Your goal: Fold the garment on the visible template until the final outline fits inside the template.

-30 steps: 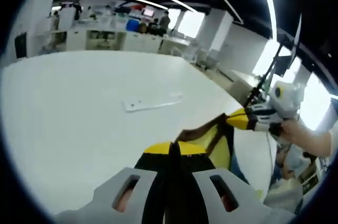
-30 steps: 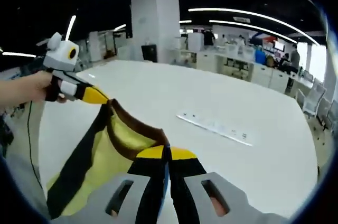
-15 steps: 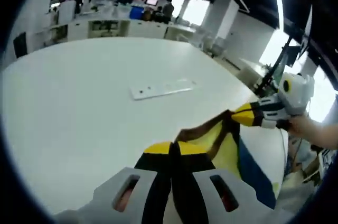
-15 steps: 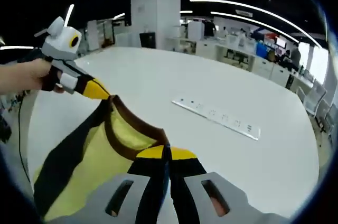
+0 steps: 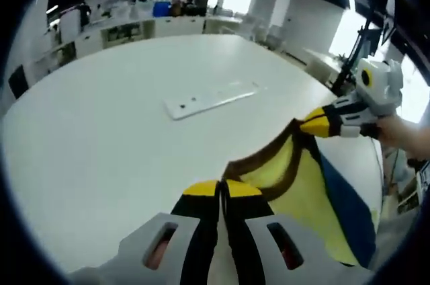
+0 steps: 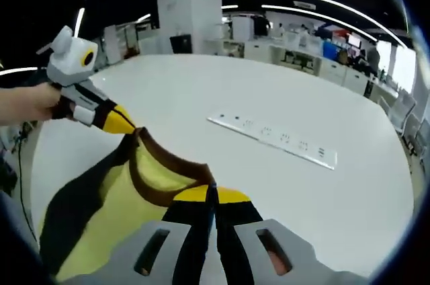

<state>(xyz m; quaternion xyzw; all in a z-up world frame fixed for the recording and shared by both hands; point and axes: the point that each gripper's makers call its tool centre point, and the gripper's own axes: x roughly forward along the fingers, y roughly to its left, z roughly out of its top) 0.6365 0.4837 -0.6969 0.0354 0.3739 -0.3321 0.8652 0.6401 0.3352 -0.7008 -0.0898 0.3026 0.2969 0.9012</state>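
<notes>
Above the near edge of a large white table (image 5: 101,137), one garment (image 5: 302,191) hangs stretched between two grippers. It is yellow with a brown neckband and dark blue or black side panels; one piece of clothing is all there is to count. The left gripper (image 5: 220,191) has its two yellow-tipped jaws pressed together on the brown neckband at the bottom of the left gripper view, and the right gripper (image 5: 310,126) pinches the same band further right, held by a person's hand (image 5: 403,134) at the right rim. In the right gripper view the picture mirrors this: the right gripper (image 6: 211,194) is clamped on the neckband low in the view, while the left gripper (image 6: 124,124) grips the band at the left, with a hand (image 6: 27,103) behind it. The garment (image 6: 114,211) droops below the two grips, off the tabletop. One long white strip (image 5: 209,99) with small dark marks lies flat on the table (image 6: 336,191) beyond the garment; it also shows in the right gripper view (image 6: 272,140). Far behind stand desks and one white pillar (image 6: 188,6).
</notes>
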